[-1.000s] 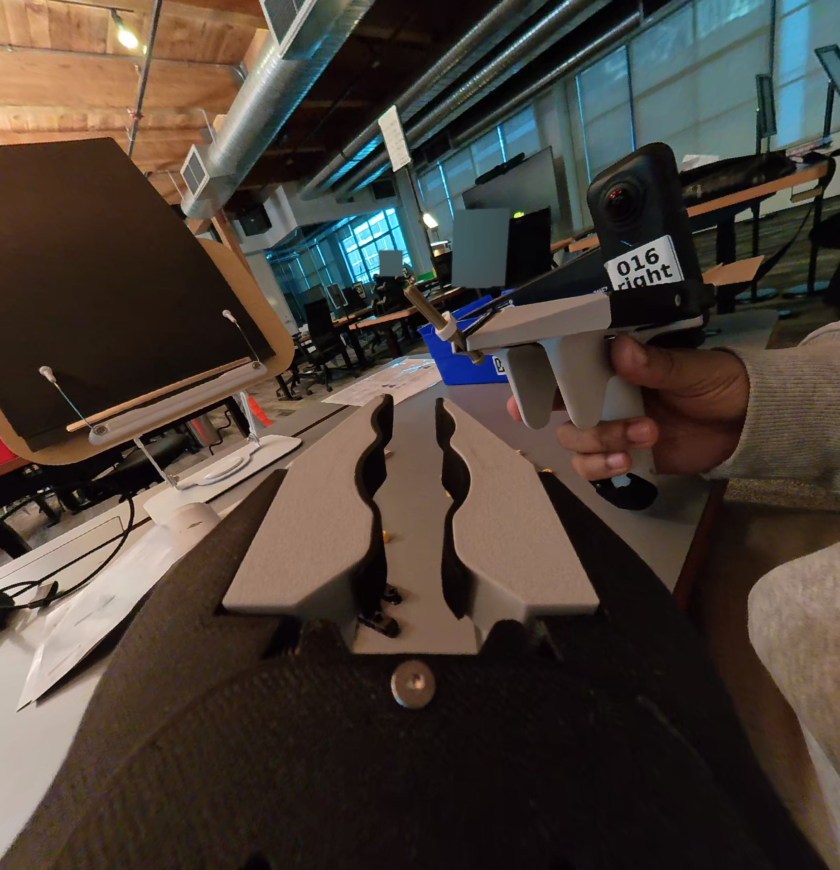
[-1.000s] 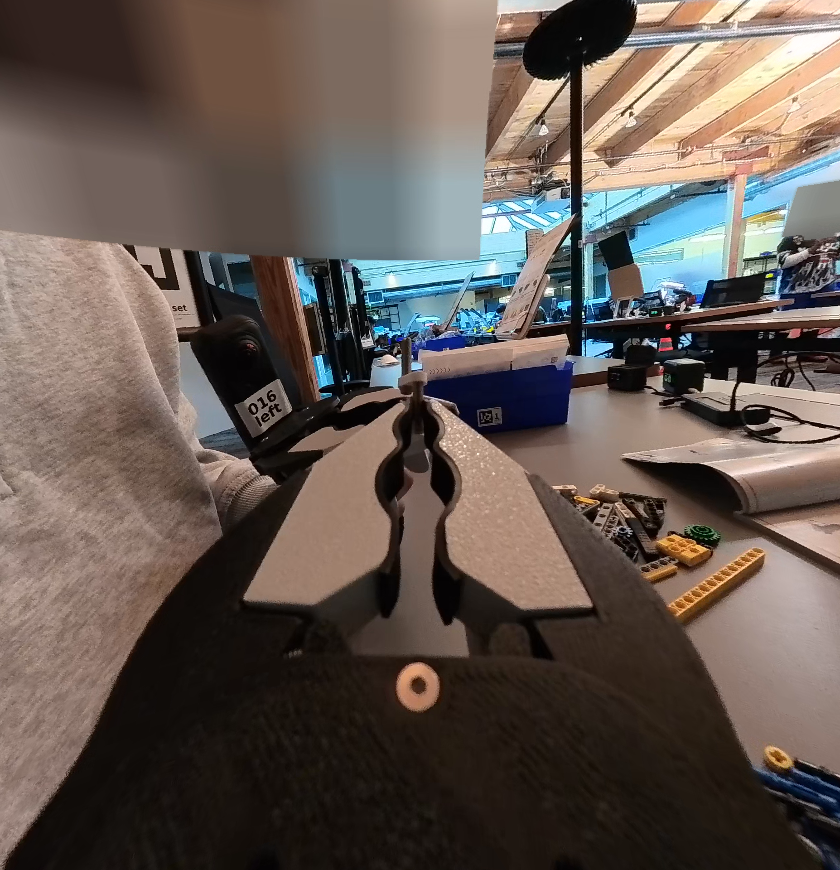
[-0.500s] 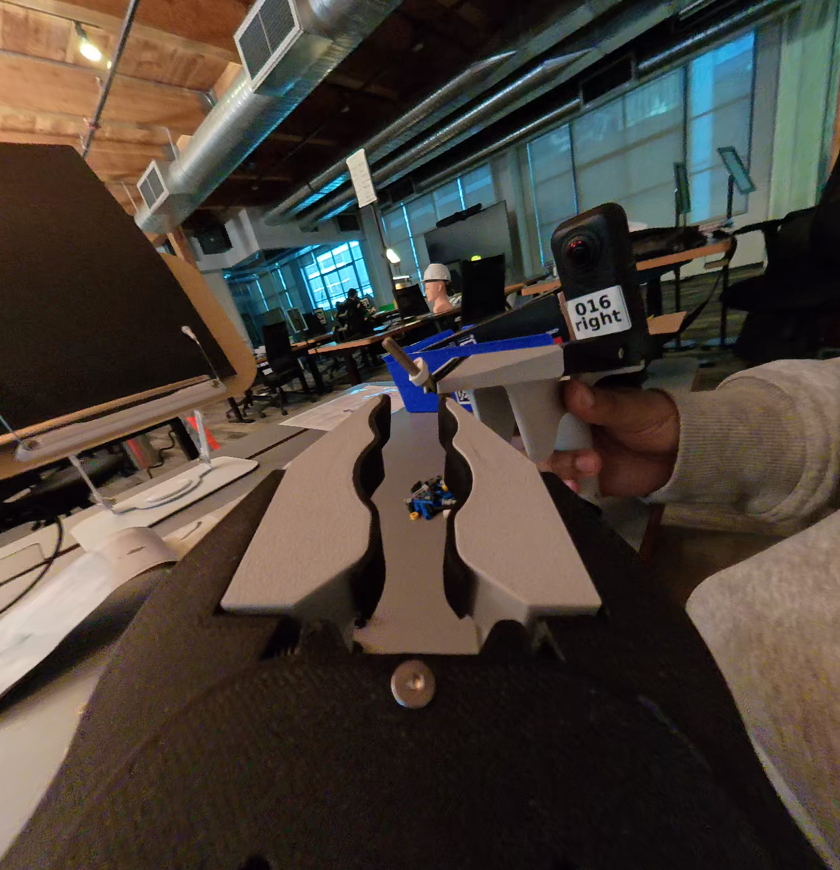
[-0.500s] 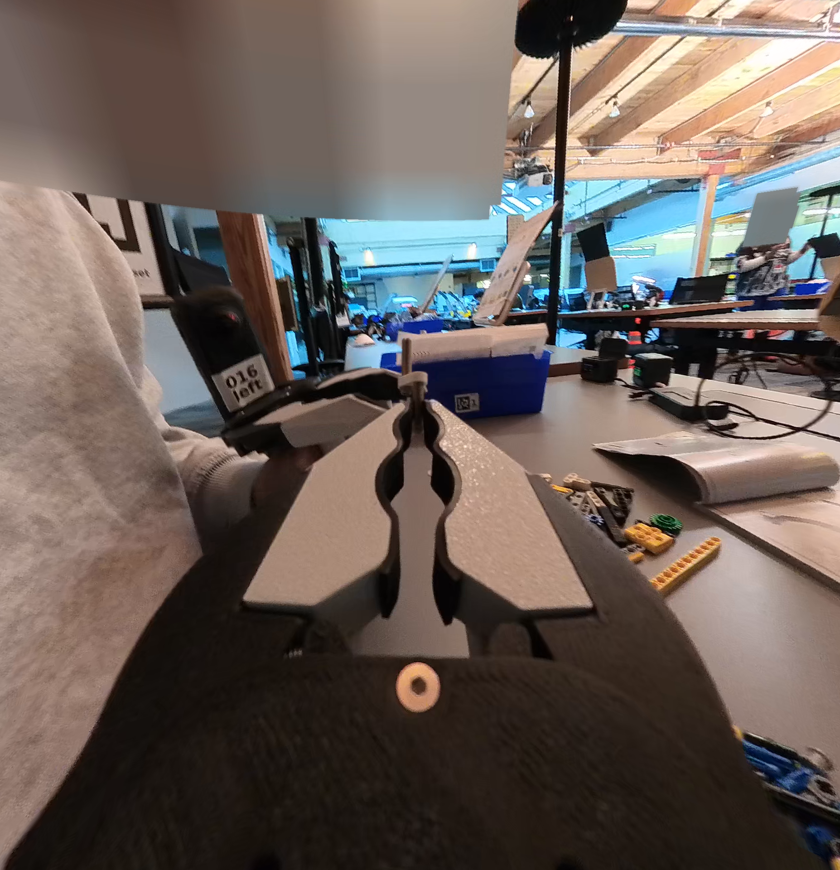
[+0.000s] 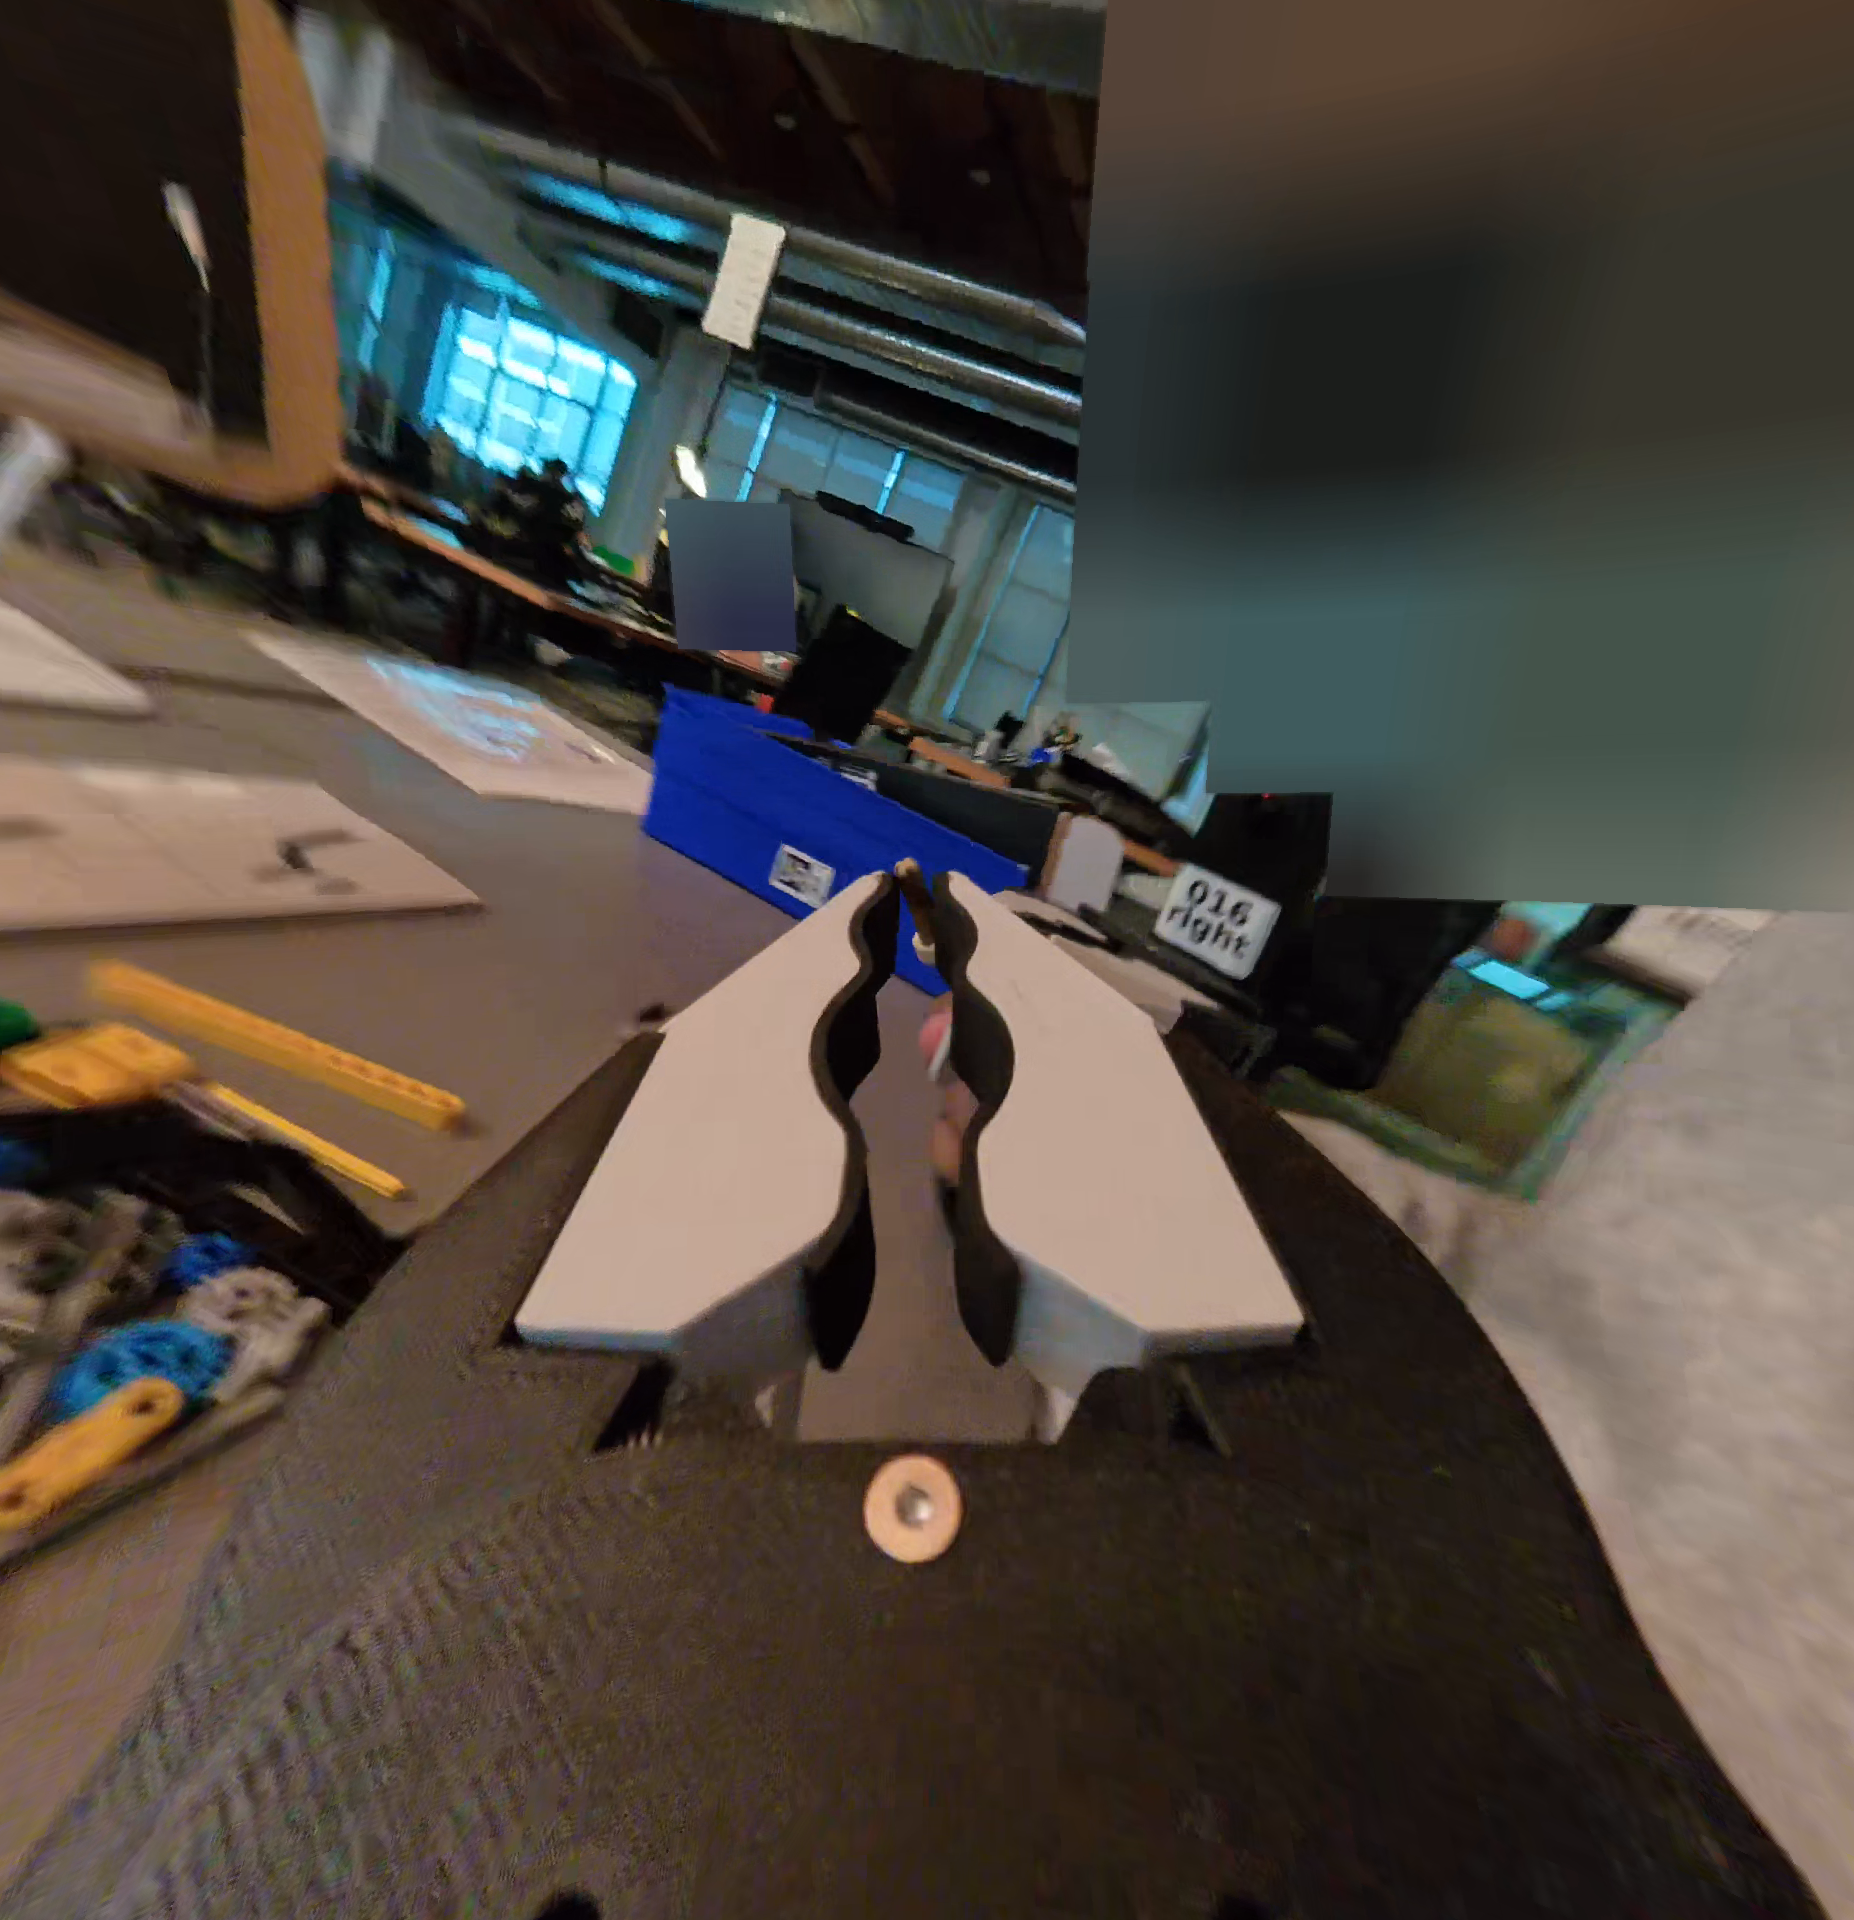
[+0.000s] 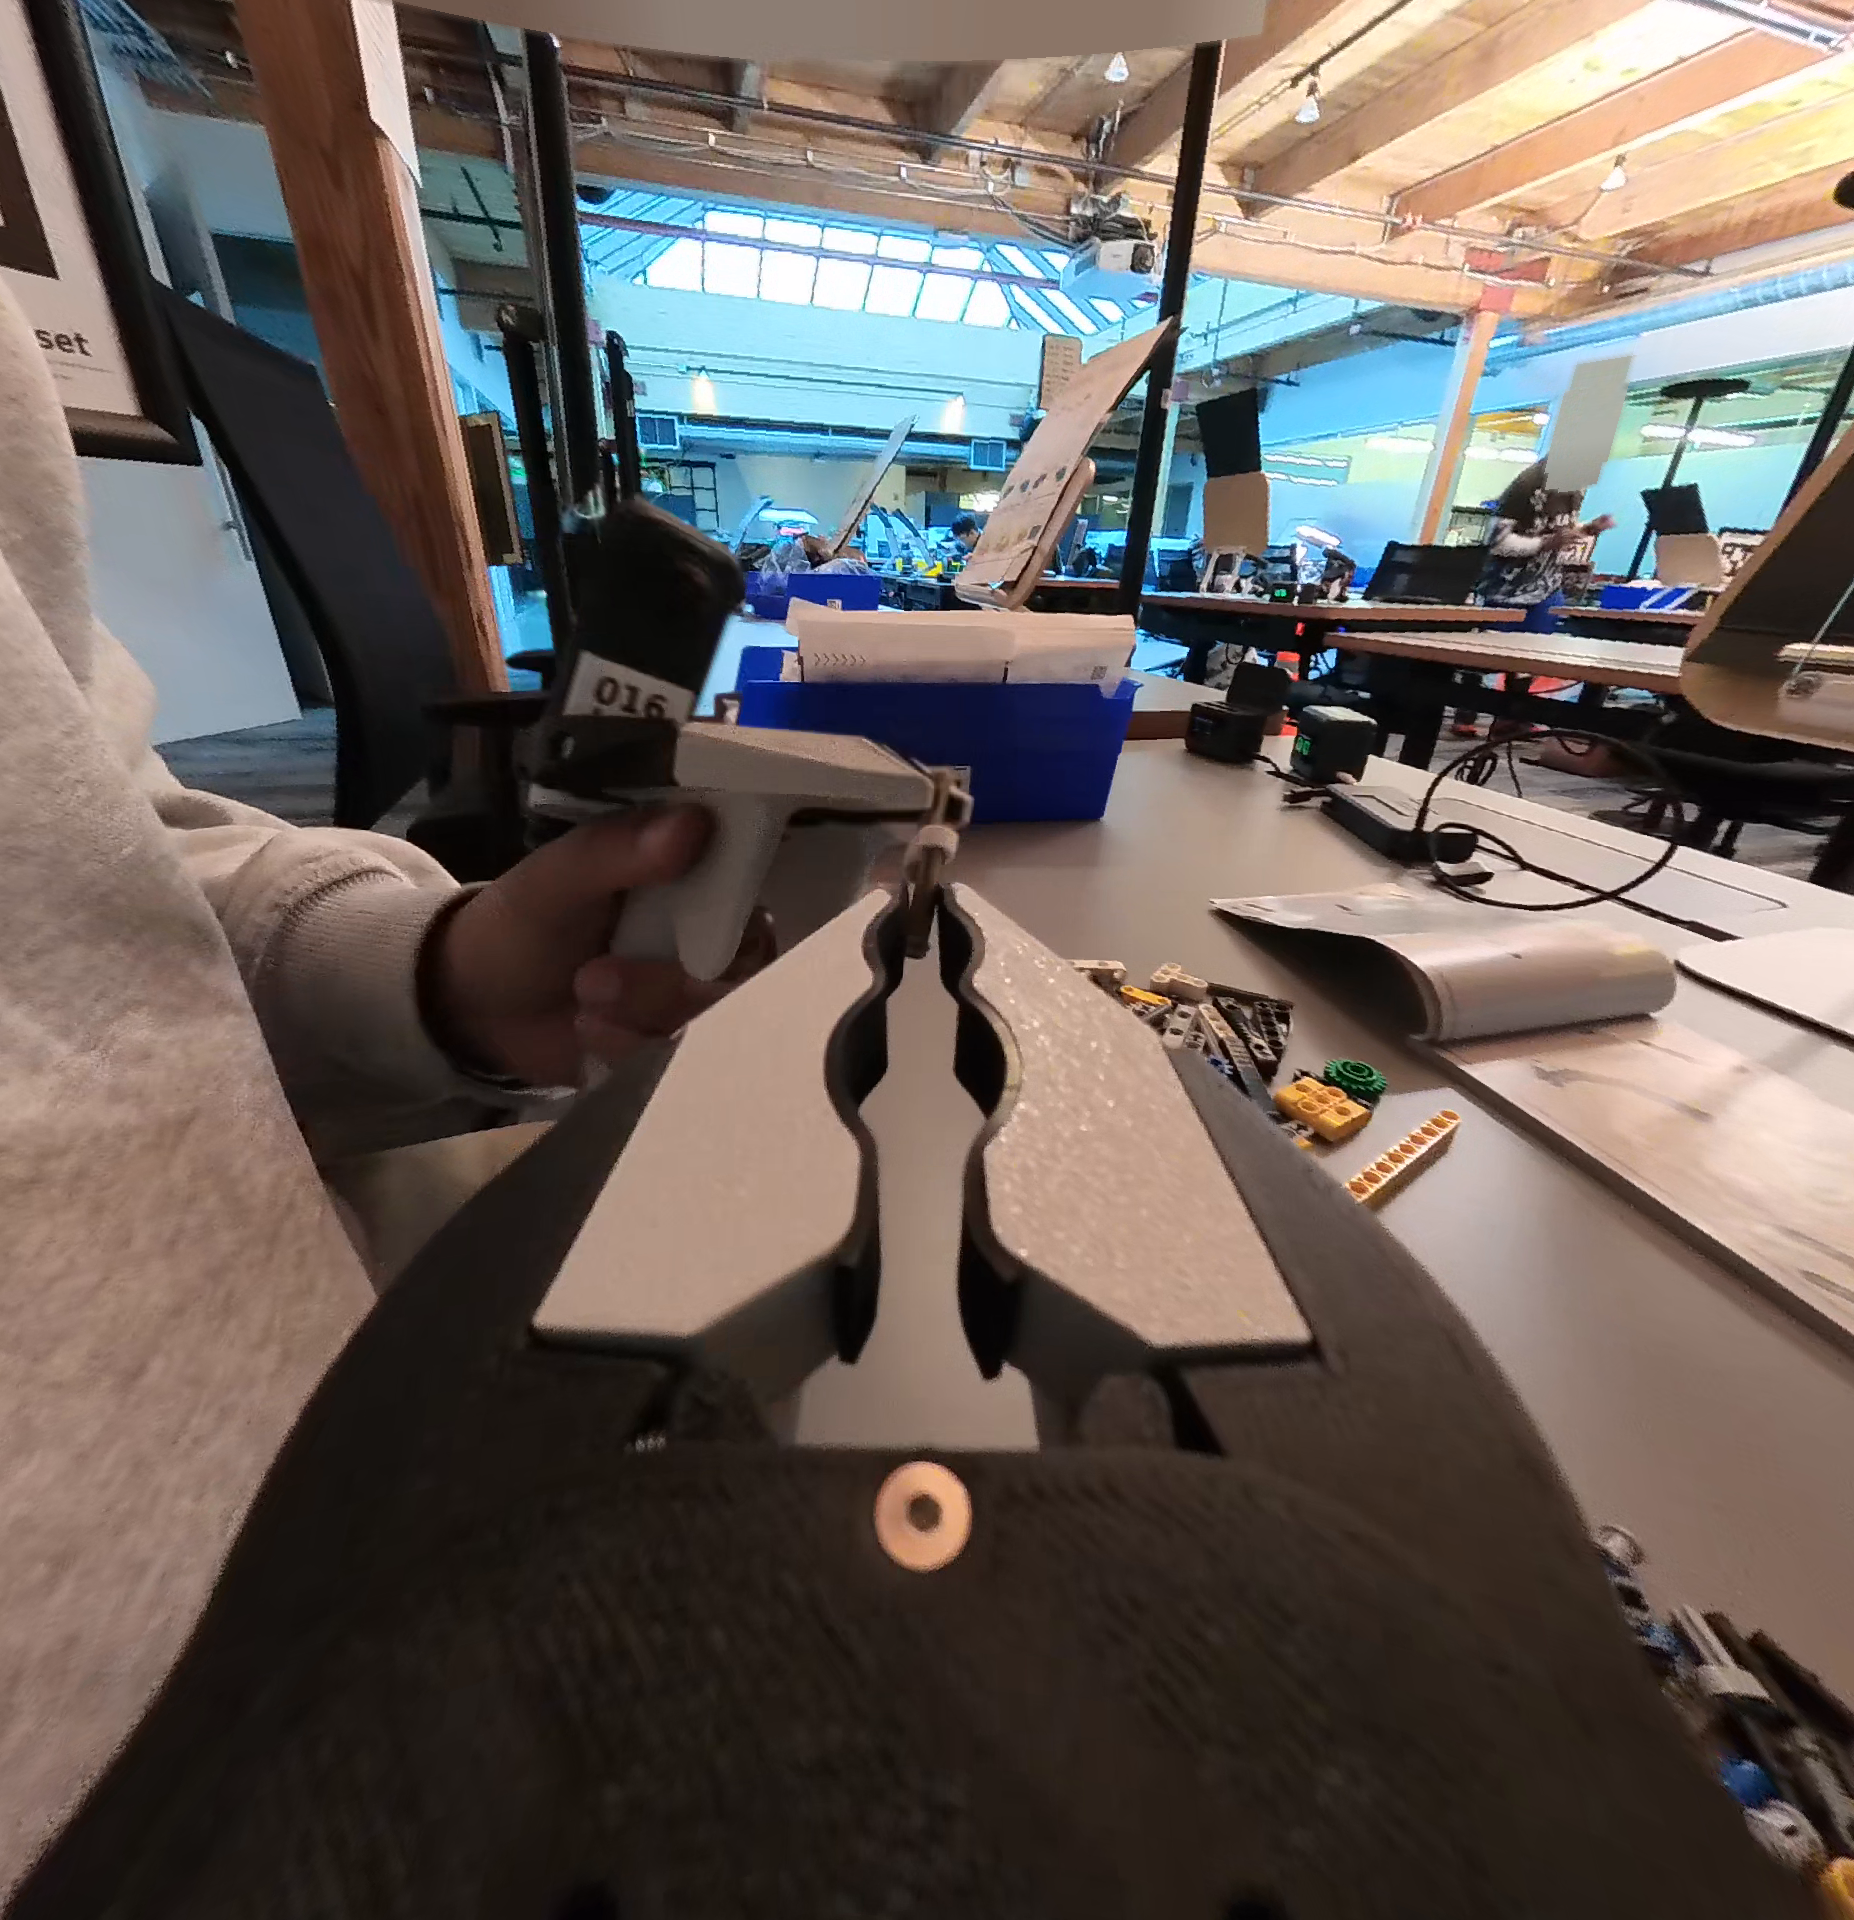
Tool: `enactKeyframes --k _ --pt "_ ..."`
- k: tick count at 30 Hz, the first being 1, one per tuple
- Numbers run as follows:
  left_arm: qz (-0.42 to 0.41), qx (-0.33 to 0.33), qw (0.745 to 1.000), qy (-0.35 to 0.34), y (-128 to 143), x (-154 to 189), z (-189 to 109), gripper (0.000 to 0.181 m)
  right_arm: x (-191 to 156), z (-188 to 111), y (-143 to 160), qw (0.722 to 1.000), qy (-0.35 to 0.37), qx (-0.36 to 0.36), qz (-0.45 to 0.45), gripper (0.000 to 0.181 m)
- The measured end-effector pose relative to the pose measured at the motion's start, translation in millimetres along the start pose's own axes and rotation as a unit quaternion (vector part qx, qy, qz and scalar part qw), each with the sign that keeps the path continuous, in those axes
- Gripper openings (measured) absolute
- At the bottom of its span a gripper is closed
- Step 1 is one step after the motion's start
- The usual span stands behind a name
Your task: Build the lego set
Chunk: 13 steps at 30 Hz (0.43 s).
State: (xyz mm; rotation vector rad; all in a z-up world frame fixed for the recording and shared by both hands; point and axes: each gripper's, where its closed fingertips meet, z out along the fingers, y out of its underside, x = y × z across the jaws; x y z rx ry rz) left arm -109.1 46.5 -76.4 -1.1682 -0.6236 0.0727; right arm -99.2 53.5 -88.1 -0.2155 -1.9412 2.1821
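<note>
A thin axle (image 6: pixel 921 904) with a pale bush is pinched at the tips of both the right gripper (image 6: pixel 918 914) and the left gripper (image 5: pixel 910 904), jaws narrow. It could be dropped if twisted unevenly.

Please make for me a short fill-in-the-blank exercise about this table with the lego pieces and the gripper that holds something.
1. The big plastic bin is ____.
2. The small gear beside the loose bricks is ____.
3. The long beam with a row of holes is ____.
4. The right gripper is ____ on a thin axle.

Missing words: blue; green; yellow; shut.
</note>
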Motion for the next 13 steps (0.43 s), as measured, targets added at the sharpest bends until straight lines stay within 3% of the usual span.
enactKeyframes --k 5,13 --pt "-0.213 0.005 0.975 0.060 4.6 -8.8 0.4 0.003 1.4 0.6 2.6 1.000 -0.001 -0.009 0.018 0.003" --pt "-0.267 0.005 0.961 0.074 8.1 -10.7 1.0 0.003 -1.6 0.9 4.2 1.000 -0.007 -0.014 0.008 0.005"
